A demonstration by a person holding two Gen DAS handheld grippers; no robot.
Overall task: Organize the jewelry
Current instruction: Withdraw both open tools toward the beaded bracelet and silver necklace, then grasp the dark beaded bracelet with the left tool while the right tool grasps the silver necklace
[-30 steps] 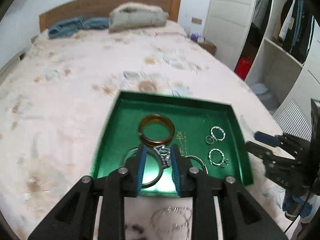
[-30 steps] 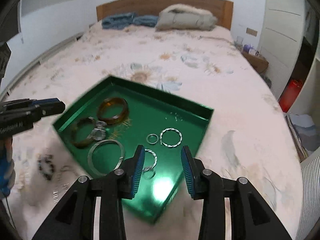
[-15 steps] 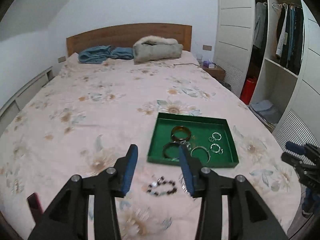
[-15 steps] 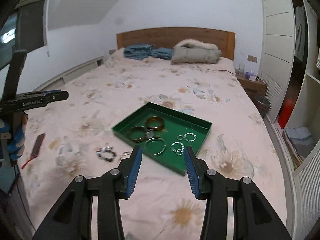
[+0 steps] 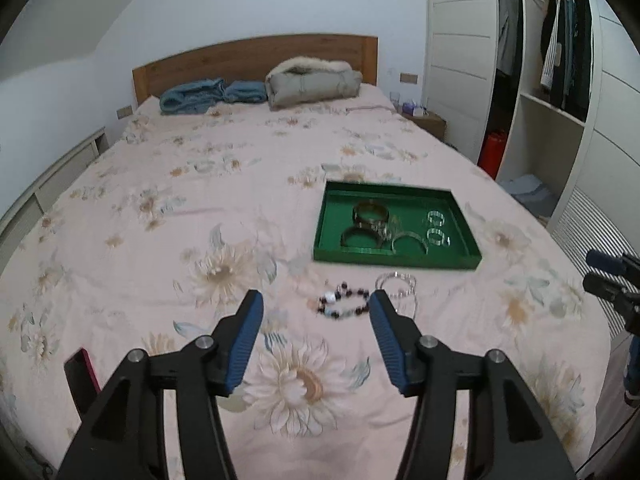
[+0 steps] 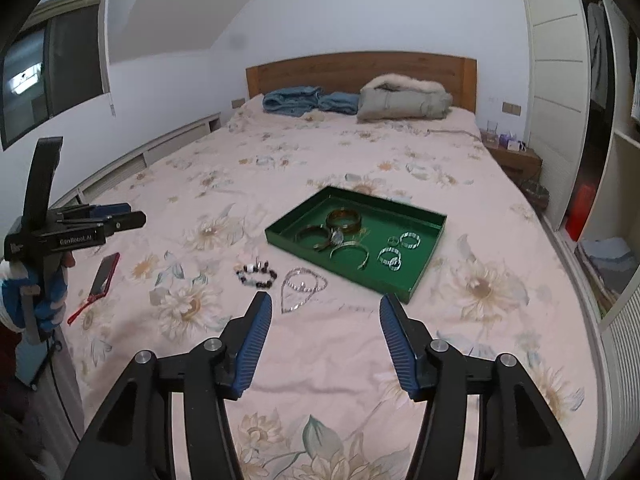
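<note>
In the left wrist view, the left hand-held gripper (image 5: 316,312), its jaws just opened wide and nothing held, is seen near the beaded bracelet (image 5: 343,303) on the bed (image 5: 160,220); beads could be pinched into the soft cover. In the right wrist view, the right hand-held gripper (image 6: 326,314), likewise just opened and empty, is faced toward the silver necklace (image 6: 302,286) lying just near of the green tray (image 6: 416,284); the thin chain could be snagged or missed.

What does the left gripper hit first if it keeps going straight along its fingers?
Probably the floral bedspread. The left gripper is open and empty, aimed down at the bed just short of the beaded bracelet. Depth is unclear, so it might clip the beads.
</note>
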